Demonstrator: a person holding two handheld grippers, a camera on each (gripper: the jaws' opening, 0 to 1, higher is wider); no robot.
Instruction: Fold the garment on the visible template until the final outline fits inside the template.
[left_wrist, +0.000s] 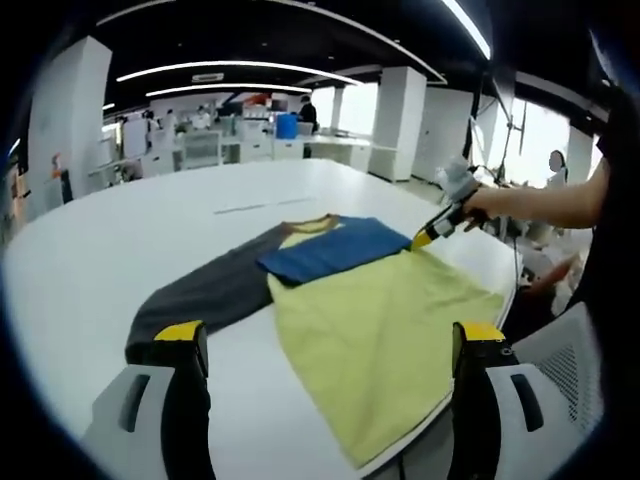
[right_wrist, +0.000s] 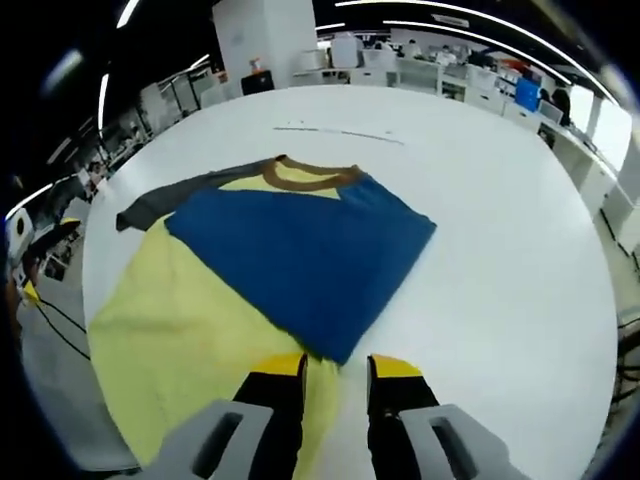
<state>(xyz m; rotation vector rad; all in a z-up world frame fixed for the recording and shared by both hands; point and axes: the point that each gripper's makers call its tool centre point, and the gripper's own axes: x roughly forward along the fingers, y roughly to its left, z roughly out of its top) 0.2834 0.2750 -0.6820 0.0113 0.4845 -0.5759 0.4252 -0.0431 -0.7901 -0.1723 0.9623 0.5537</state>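
A shirt lies flat on the white table (left_wrist: 120, 240). It has a yellow body (left_wrist: 380, 320), a grey sleeve (left_wrist: 210, 290) spread to the left and a blue sleeve (left_wrist: 330, 250) folded over the chest below the tan collar (left_wrist: 315, 225). My left gripper (left_wrist: 330, 335) hovers open over the near hem, jaws wide apart, holding nothing. My right gripper (left_wrist: 425, 238), held in a person's hand, sits at the blue sleeve's outer corner. In the right gripper view the blue sleeve (right_wrist: 300, 250) ends in a corner between the jaws of my right gripper (right_wrist: 336, 368), which stand slightly apart.
A thin dark line (right_wrist: 340, 133) marks the table beyond the collar. The table edge (left_wrist: 470, 350) runs close to the yellow hem. A white mesh chair (left_wrist: 570, 360) and the person's arm (left_wrist: 540, 205) are at the right. Office desks (left_wrist: 230, 145) stand behind.
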